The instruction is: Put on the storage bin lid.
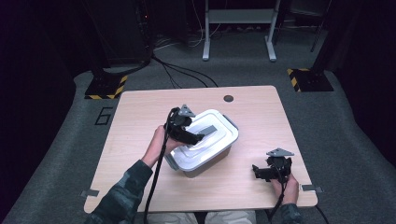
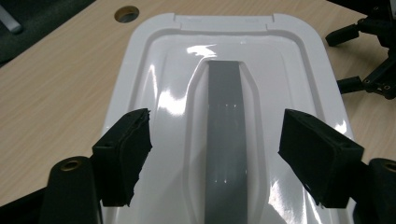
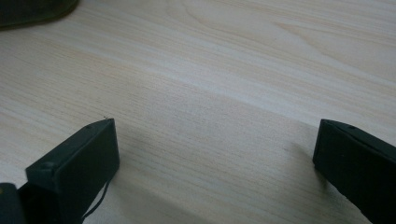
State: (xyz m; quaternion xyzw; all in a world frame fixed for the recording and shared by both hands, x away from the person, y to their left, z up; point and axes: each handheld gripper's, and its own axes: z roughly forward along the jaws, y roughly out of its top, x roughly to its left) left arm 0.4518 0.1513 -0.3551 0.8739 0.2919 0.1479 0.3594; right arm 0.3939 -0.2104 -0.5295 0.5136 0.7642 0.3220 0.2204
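A white plastic box (image 1: 219,147) with a glossy lid (image 2: 154,70) stands in the middle of the wooden table (image 1: 140,121), turned at an angle. A flat grey handle (image 2: 226,140) runs along the lid's recessed centre. My left gripper (image 1: 198,136) hovers over the lid's near end, jaws open on either side of the handle, and its pads (image 2: 128,149) are apart from it. My right gripper (image 1: 256,171) rests low over bare wood near the table's front right corner, open with nothing between its fingers (image 3: 79,163).
A round cable hole (image 1: 228,98) sits near the table's far edge. In the left gripper view, the other gripper (image 2: 369,60) lies beyond the lid on the right. Black-and-yellow floor plates (image 1: 107,86) and a white desk frame (image 1: 238,28) stand behind the table.
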